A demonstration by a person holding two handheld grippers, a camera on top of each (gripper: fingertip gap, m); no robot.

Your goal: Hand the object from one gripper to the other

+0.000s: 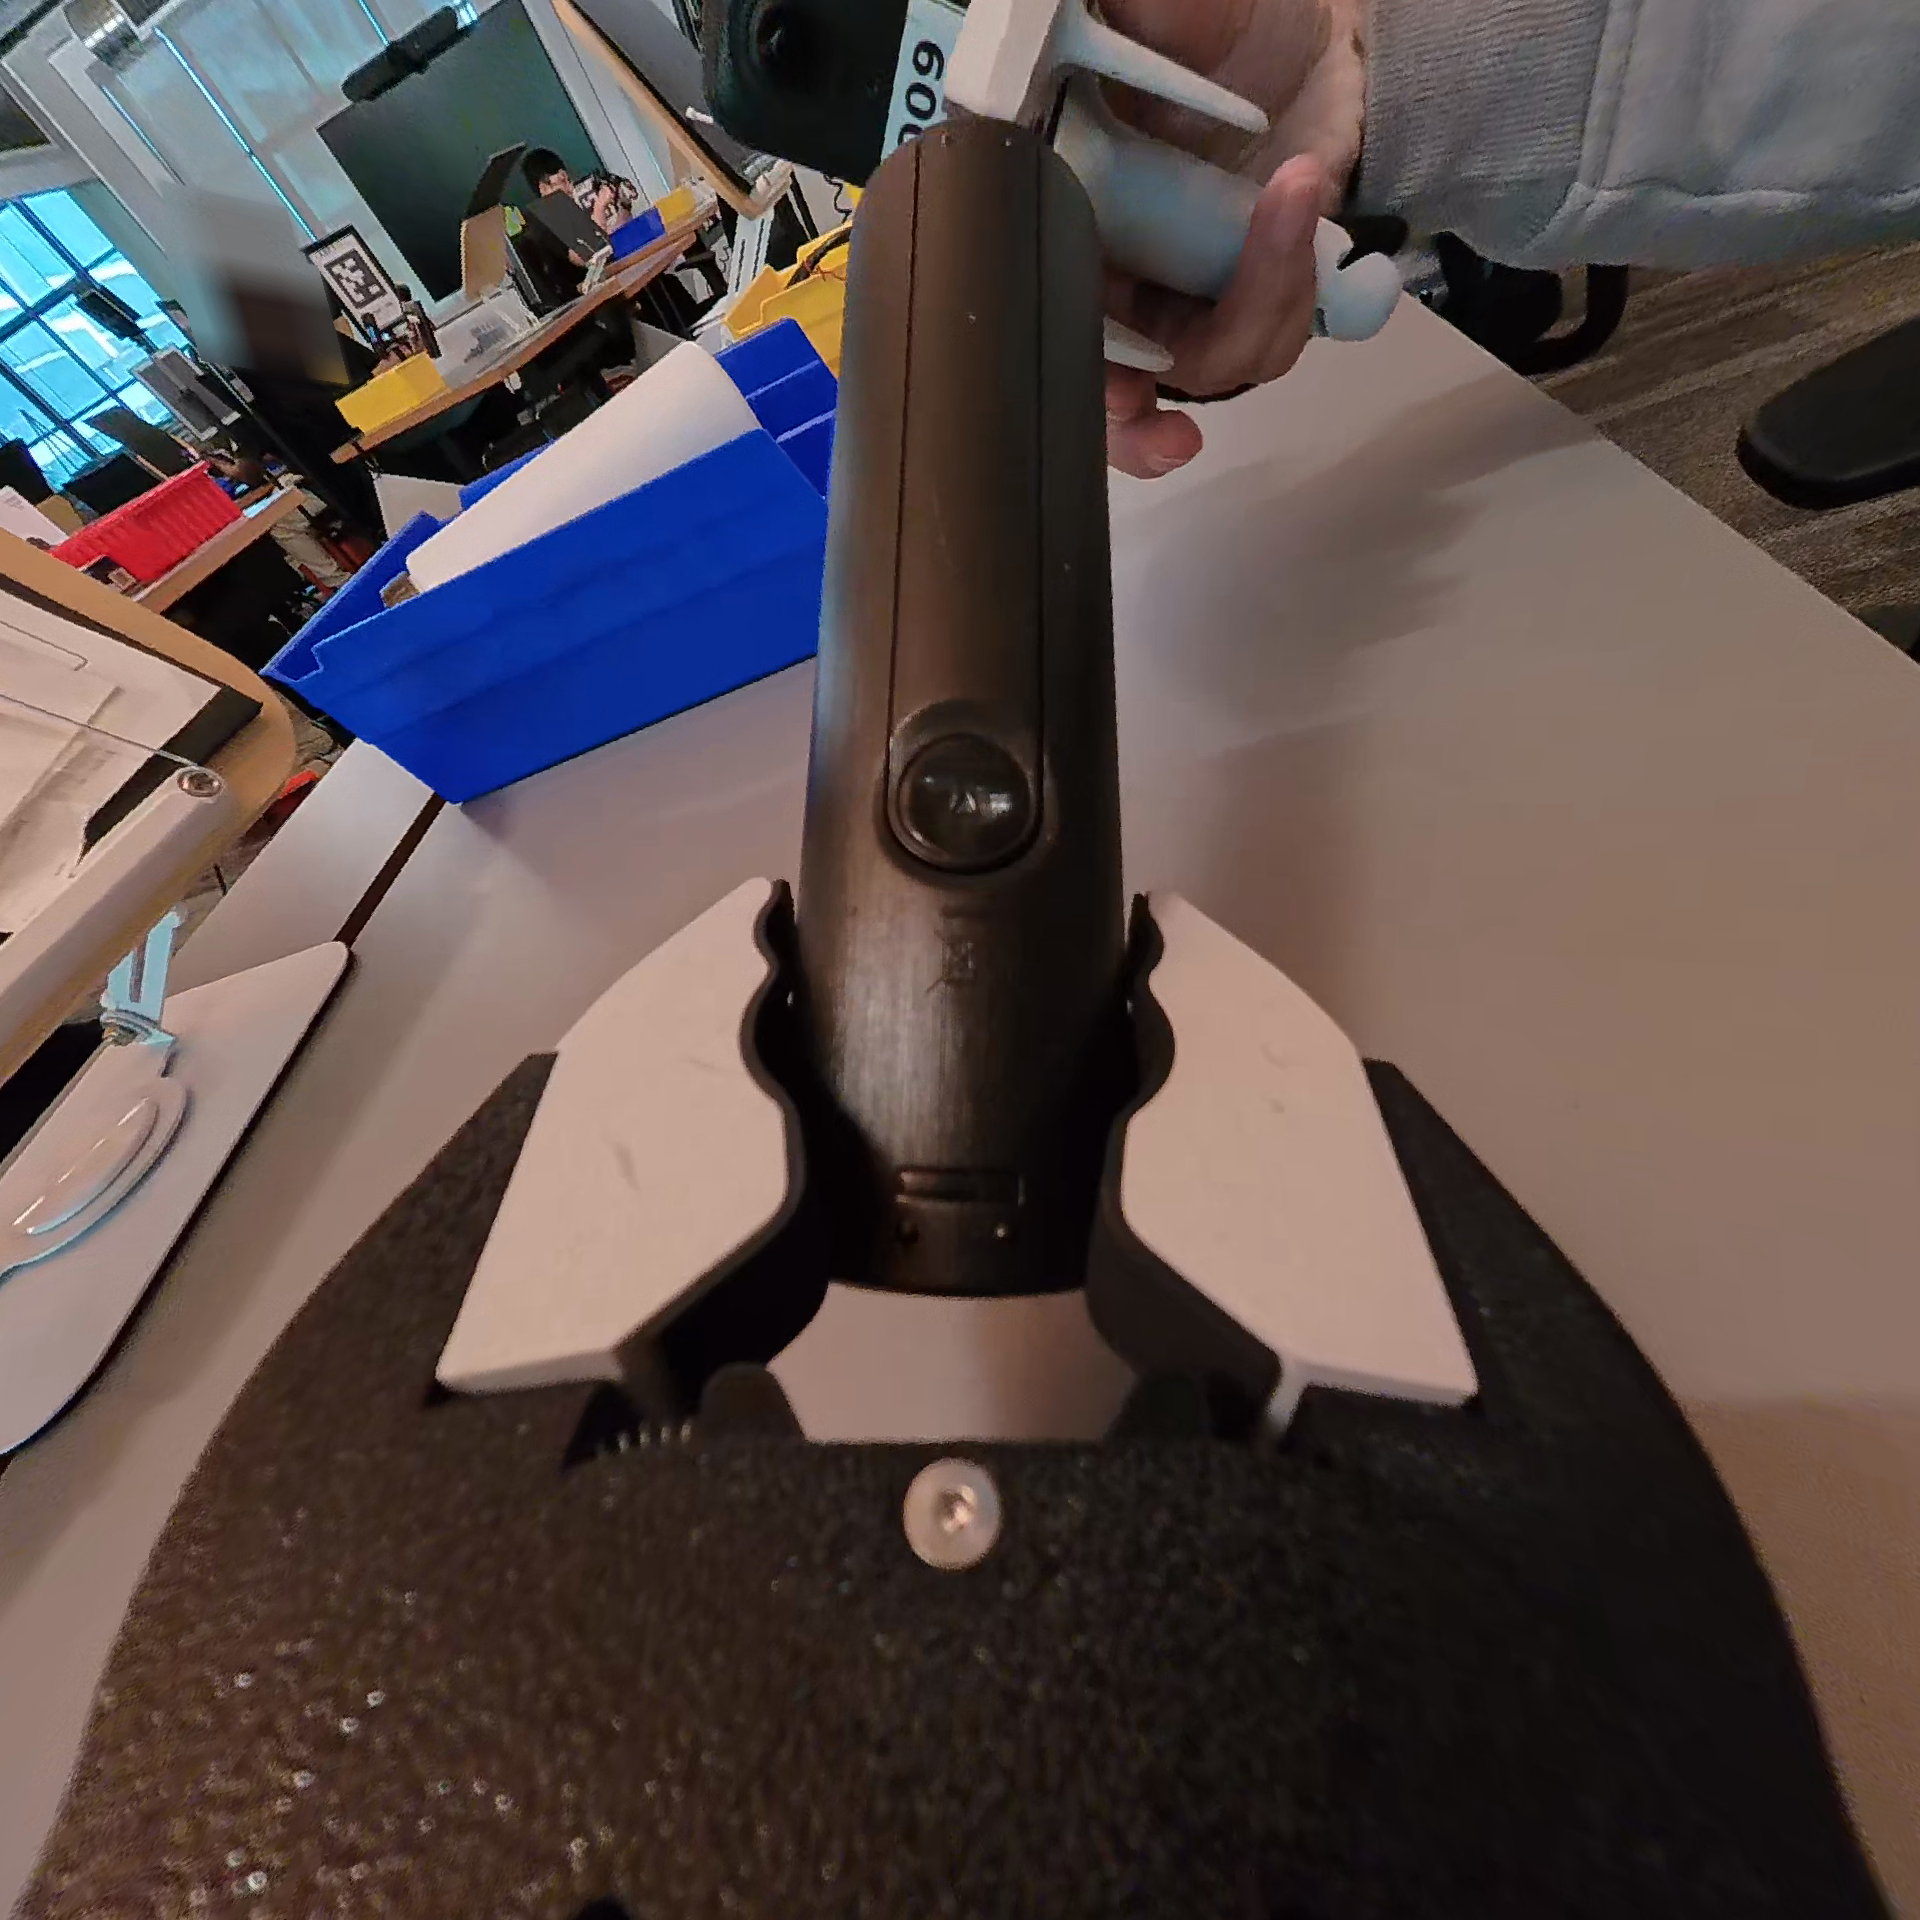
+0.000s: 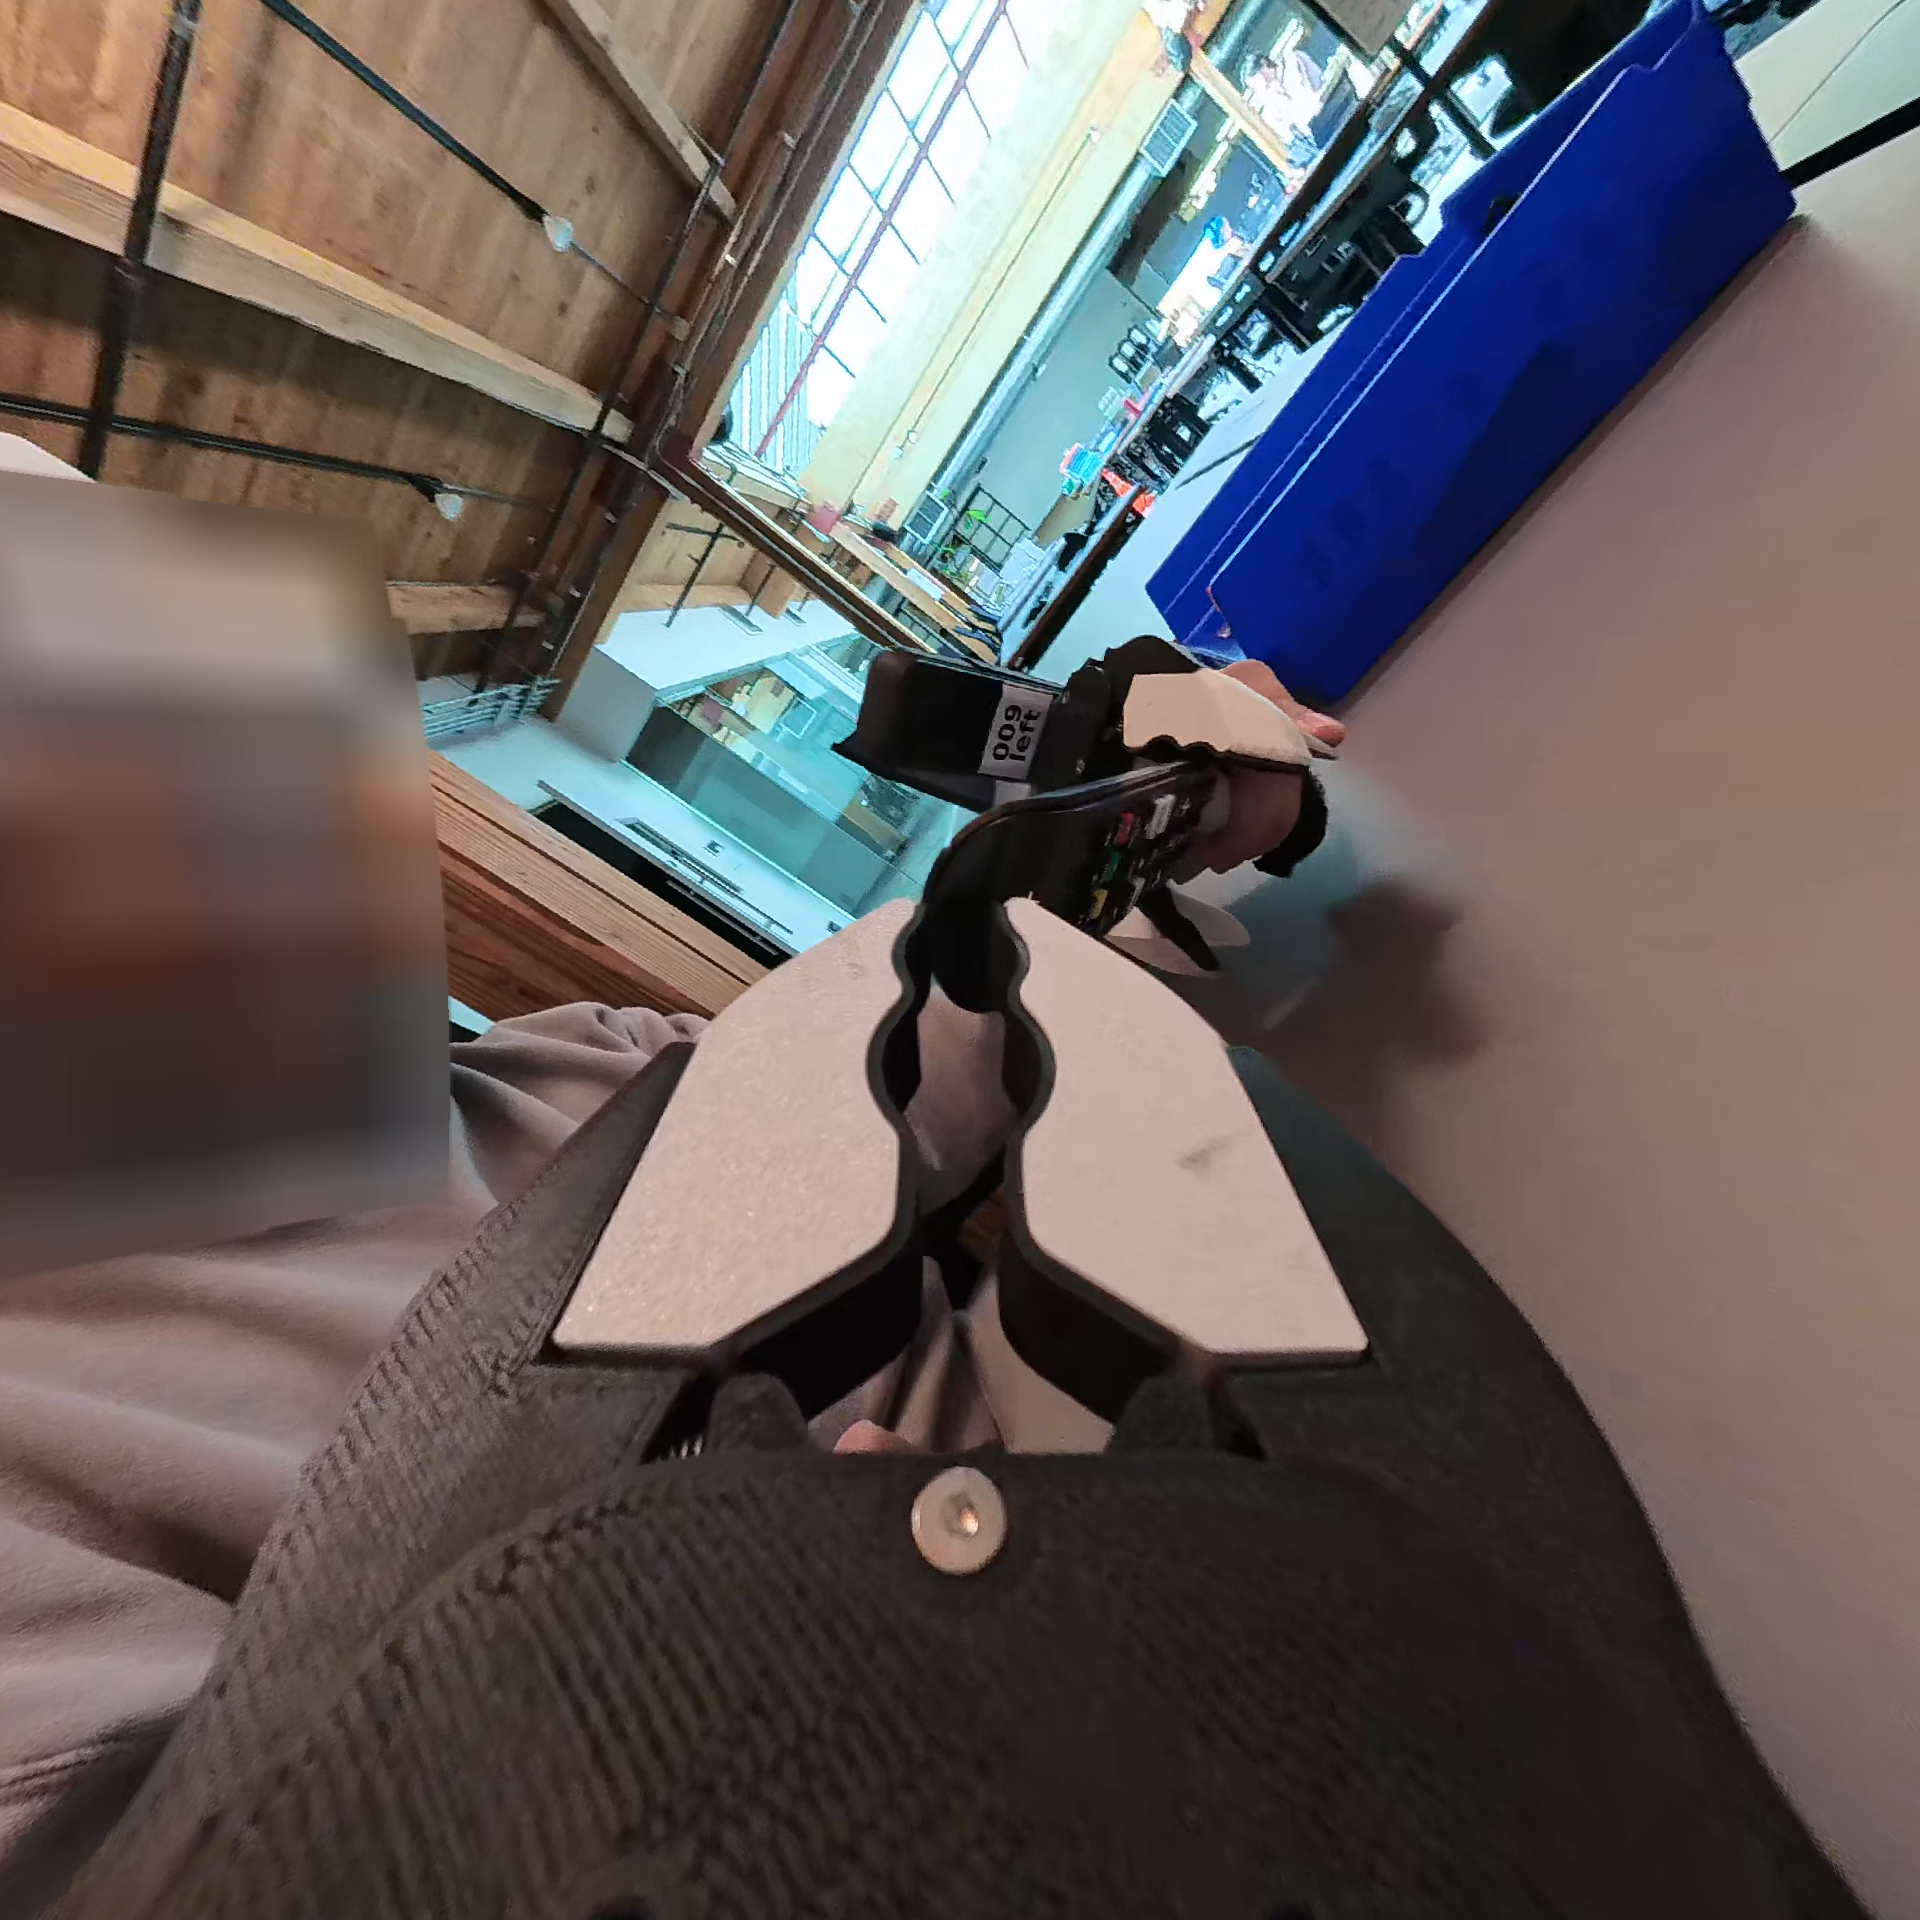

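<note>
A black remote control (image 1: 966,623) is held above the white table (image 1: 1455,883). My left gripper (image 1: 961,914) is shut on its near end, back side up with a round recess showing. My right gripper (image 2: 961,925) is closed on the remote's other end (image 2: 971,966). In the right wrist view the remote's button side (image 2: 1117,852) runs from my fingertips to the left gripper (image 2: 1195,748) beyond. In the left wrist view the right gripper (image 1: 1013,73) shows at the top, held by a person's hand (image 1: 1226,312), right at the remote's far tip.
Blue plastic bins (image 1: 582,634) stand on the table's far left; one holds a white sheet. They also show in the right wrist view (image 2: 1455,436). A white stand base (image 1: 156,1122) sits at the left edge. A black chair (image 1: 1839,426) is off the table's right. About 12 cm separates my left fingertips from my right.
</note>
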